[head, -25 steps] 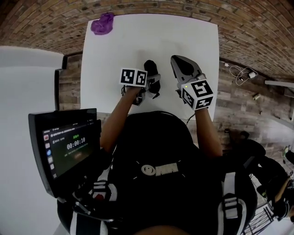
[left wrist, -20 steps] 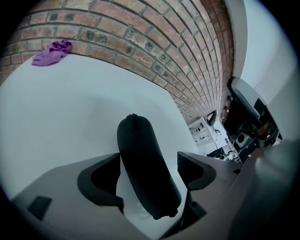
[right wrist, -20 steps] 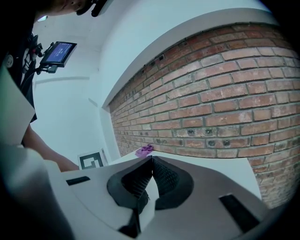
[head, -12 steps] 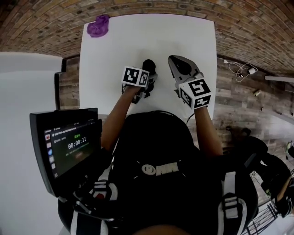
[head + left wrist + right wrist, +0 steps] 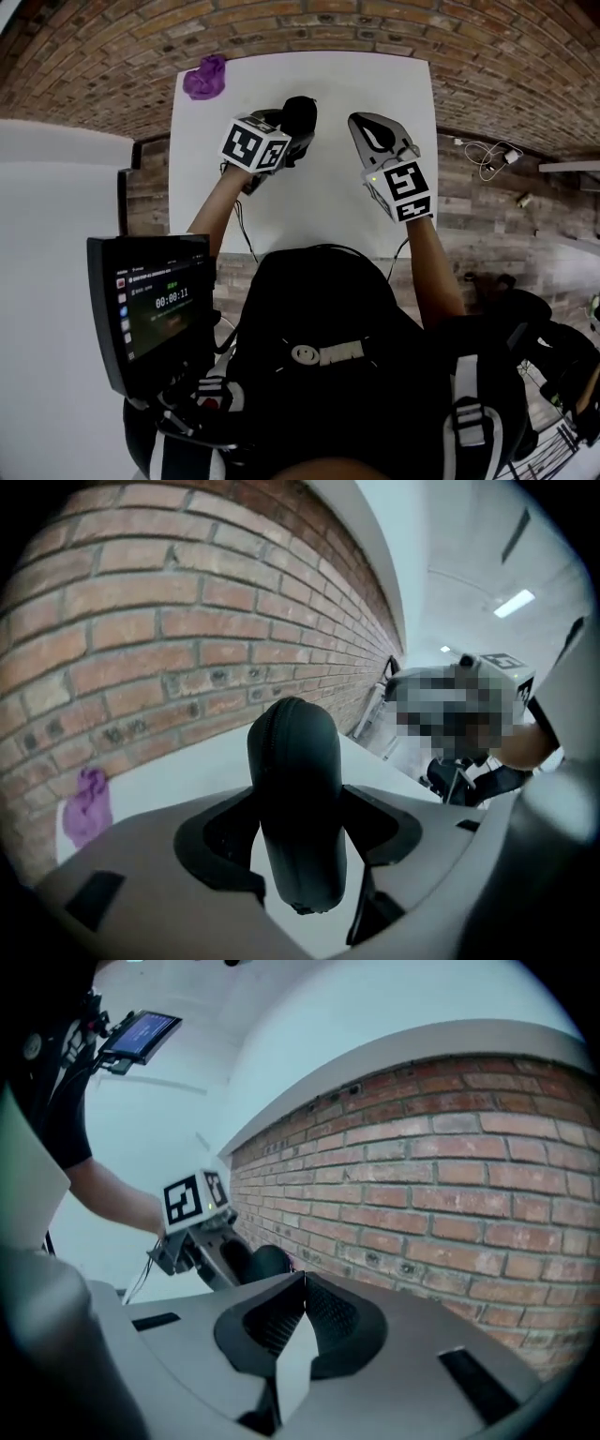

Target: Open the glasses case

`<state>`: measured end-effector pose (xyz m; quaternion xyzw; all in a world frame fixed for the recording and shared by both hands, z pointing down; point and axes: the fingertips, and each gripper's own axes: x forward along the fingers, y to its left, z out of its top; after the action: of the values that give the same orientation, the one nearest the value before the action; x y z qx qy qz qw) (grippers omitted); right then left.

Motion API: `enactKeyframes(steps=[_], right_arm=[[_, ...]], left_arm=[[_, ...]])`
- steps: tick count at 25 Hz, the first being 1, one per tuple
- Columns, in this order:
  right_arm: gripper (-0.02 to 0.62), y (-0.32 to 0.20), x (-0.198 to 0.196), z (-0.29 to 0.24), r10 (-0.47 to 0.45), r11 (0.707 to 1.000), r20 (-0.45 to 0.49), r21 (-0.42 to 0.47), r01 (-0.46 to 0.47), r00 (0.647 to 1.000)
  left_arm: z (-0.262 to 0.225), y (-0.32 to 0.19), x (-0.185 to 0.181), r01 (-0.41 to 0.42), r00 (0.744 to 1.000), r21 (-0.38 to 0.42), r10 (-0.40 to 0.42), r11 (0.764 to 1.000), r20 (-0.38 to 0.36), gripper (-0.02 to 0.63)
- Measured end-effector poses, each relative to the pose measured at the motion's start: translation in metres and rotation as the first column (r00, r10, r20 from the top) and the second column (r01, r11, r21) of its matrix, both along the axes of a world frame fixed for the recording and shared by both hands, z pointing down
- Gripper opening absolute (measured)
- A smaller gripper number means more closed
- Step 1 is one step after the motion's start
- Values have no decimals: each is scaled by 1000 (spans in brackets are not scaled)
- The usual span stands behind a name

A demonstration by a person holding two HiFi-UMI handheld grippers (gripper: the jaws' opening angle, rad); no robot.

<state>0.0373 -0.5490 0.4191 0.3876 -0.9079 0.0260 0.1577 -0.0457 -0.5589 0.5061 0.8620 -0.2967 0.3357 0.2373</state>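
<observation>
A purple cloth (image 5: 206, 75) lies crumpled at the far left corner of the white worktop (image 5: 375, 80). It is well apart from the work and seems to play no part in it.

Right of it, a little left of the middle and toward the far edge, the left gripper (image 5: 287, 139) has the dark glasses case (image 5: 300, 114) between its jaws. The jaws have just been closing and now clamp the case across its narrow sides. In the left gripper view the case stands on end with its rounded end pointing away and its zip seam running up the left edge. It looks raised clear of the worktop, likely so that the seam faces the other gripper and the body stays braced.

The right gripper (image 5: 373, 129) hovers over the right half of the worktop, near the case but apart from it. Its jaws are pressed together with nothing between them, perhaps to work as one narrow tip at the zip. The case looks closed, so the opening itself has not yet begun.
</observation>
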Motion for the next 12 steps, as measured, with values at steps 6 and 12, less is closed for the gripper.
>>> enactKeyframes(steps=[6, 12], right_arm=[[-6, -16, -12, -35, 24, 946, -404, 304, 109, 915], [100, -9, -33, -54, 31, 903, -580, 366, 227, 814]], left_arm=[[-86, -3, 14, -282, 950, 115, 260, 953, 173, 293], [-113, 21, 18, -347, 921, 117, 315, 930, 229, 293]])
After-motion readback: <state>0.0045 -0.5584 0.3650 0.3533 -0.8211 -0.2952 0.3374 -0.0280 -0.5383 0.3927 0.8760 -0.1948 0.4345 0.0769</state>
